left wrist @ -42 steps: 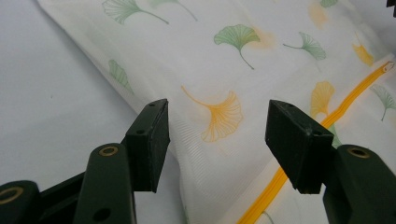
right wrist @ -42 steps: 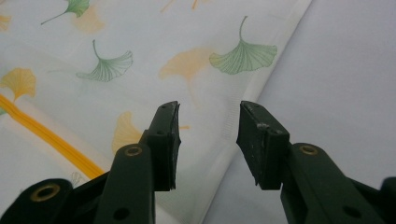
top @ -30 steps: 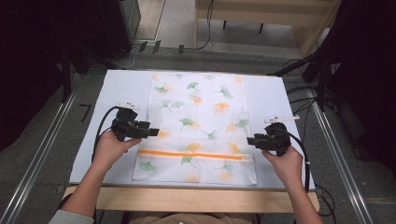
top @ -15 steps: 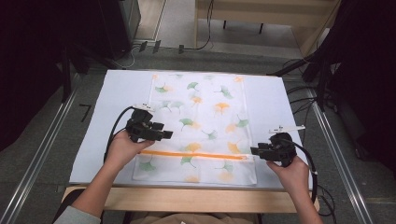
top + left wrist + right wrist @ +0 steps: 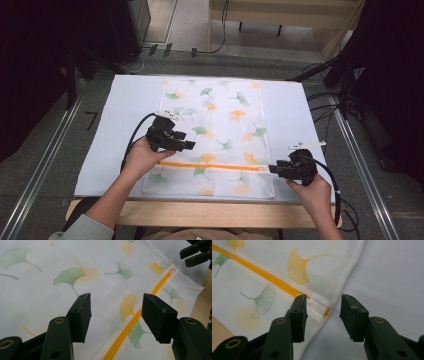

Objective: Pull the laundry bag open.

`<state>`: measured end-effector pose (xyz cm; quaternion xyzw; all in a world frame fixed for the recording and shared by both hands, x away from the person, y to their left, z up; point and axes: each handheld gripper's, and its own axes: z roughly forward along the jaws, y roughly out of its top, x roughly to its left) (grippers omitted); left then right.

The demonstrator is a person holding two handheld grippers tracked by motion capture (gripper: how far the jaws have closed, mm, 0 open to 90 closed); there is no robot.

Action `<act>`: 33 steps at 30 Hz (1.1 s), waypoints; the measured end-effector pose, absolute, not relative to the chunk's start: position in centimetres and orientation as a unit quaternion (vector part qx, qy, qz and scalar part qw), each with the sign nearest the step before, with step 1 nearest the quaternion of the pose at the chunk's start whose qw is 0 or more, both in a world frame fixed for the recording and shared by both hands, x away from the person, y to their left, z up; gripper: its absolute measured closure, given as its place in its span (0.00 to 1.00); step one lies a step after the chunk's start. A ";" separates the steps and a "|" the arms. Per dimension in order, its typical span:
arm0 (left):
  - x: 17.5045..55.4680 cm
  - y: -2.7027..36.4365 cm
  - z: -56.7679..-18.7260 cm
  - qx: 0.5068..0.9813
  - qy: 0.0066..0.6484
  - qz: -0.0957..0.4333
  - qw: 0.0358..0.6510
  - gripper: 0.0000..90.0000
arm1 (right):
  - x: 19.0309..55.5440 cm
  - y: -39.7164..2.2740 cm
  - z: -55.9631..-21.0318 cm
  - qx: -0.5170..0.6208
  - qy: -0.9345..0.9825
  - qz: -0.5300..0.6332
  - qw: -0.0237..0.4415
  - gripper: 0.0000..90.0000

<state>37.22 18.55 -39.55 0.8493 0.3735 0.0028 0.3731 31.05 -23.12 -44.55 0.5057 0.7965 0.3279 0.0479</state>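
Observation:
A white cloth cover [image 5: 215,107] printed with green and orange ginkgo leaves lies flat on the table, an orange zipper [image 5: 210,165] running across its near part. My left gripper [image 5: 189,145] hovers open above the cloth just beyond the zipper [image 5: 130,323], its jaws wide with nothing between them [image 5: 116,315]. My right gripper [image 5: 272,169] stands open at the cloth's right edge, its jaws on either side of the zipper's end [image 5: 325,312] and the white hem there [image 5: 322,315]. The other gripper [image 5: 196,253] shows at the upper right of the left gripper view.
The cloth rests on a pale blue-white sheet [image 5: 125,115] that covers a wooden table [image 5: 200,212]. A small white tag [image 5: 306,145] lies on the sheet near my right gripper. Cables [image 5: 330,107] trail off the right side. Metal rails [image 5: 45,165] flank the table.
My left gripper has moved right and forward onto the cloth, above the zipper. My right gripper has slid toward me and left, to the zipper's end at the cloth's right edge.

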 end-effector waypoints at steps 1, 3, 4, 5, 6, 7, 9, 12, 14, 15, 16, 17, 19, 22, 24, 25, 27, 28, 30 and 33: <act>37.2 18.5 -39.5 0.849 0.374 0.003 0.373 0.46 | 31.0 -23.1 -44.6 0.506 0.797 0.328 0.048 0.64; 37.3 18.3 -39.7 0.850 0.374 0.003 0.372 0.46 | 31.0 -23.2 -44.9 0.511 0.794 0.328 0.043 0.64; 37.4 18.3 -39.7 0.851 0.373 0.001 0.371 0.46 | 31.0 -23.2 -45.2 0.511 0.796 0.321 0.041 0.64; 37.5 18.2 -39.8 0.852 0.371 0.001 0.370 0.46 | 31.0 -23.2 -45.4 0.510 0.797 0.322 0.037 0.63; 37.5 18.2 -39.8 0.852 0.372 0.000 0.369 0.46 | 31.0 -23.2 -45.5 0.510 0.798 0.320 0.037 0.63; 37.5 18.2 -39.8 0.852 0.372 0.000 0.369 0.46 | 31.0 -23.2 -45.5 0.510 0.798 0.320 0.037 0.63; 37.5 18.1 -39.8 0.852 0.372 0.000 0.369 0.46 | 31.0 -23.0 -45.7 0.508 0.800 0.317 0.036 0.61; 37.5 18.1 -39.9 0.852 0.373 0.001 0.367 0.46 | 31.1 -22.8 -46.2 0.503 0.807 0.308 0.032 0.59; 37.5 18.1 -39.9 0.852 0.374 0.005 0.367 0.46 | 31.2 -22.7 -46.3 0.501 0.808 0.307 0.034 0.58; 37.5 18.1 -39.9 0.852 0.374 0.005 0.367 0.46 | 31.2 -22.7 -46.3 0.501 0.808 0.307 0.034 0.58; 37.5 18.2 -39.9 0.850 0.375 0.006 0.369 0.46 | 31.3 -22.6 -46.3 0.496 0.811 0.309 0.036 0.57; 37.5 18.2 -39.9 0.850 0.376 0.005 0.369 0.46 | 31.3 -22.6 -46.3 0.496 0.811 0.309 0.036 0.57; 37.5 18.2 -39.9 0.850 0.376 0.005 0.369 0.46 | 31.3 -22.3 -46.4 0.496 0.810 0.310 0.038 0.57; 37.5 18.1 -39.9 0.851 0.375 0.006 0.367 0.46 | 31.3 -21.9 -46.4 0.485 0.817 0.308 0.046 0.57; 37.5 18.1 -39.9 0.852 0.374 0.006 0.366 0.46 | 31.1 -21.3 -46.4 0.478 0.825 0.296 0.062 0.62; 37.5 18.1 -39.9 0.852 0.374 0.006 0.366 0.47 | 31.1 -21.3 -46.4 0.478 0.825 0.296 0.062 0.62; 37.4 18.0 -39.9 0.852 0.373 0.007 0.367 0.48 | 31.0 -21.0 -46.4 0.470 0.832 0.286 0.080 0.67; 37.4 17.9 -39.9 0.854 0.369 0.008 0.367 0.50 | 30.7 -20.6 -46.4 0.456 0.840 0.273 0.103 0.69; 37.3 17.8 -39.9 0.855 0.365 0.010 0.368 0.52 | 30.6 -20.3 -46.3 0.454 0.844 0.264 0.110 0.72; 37.2 17.6 -39.9 0.856 0.364 0.009 0.368 0.55 | 30.7 -20.2 -46.3 0.452 0.846 0.265 0.105 0.76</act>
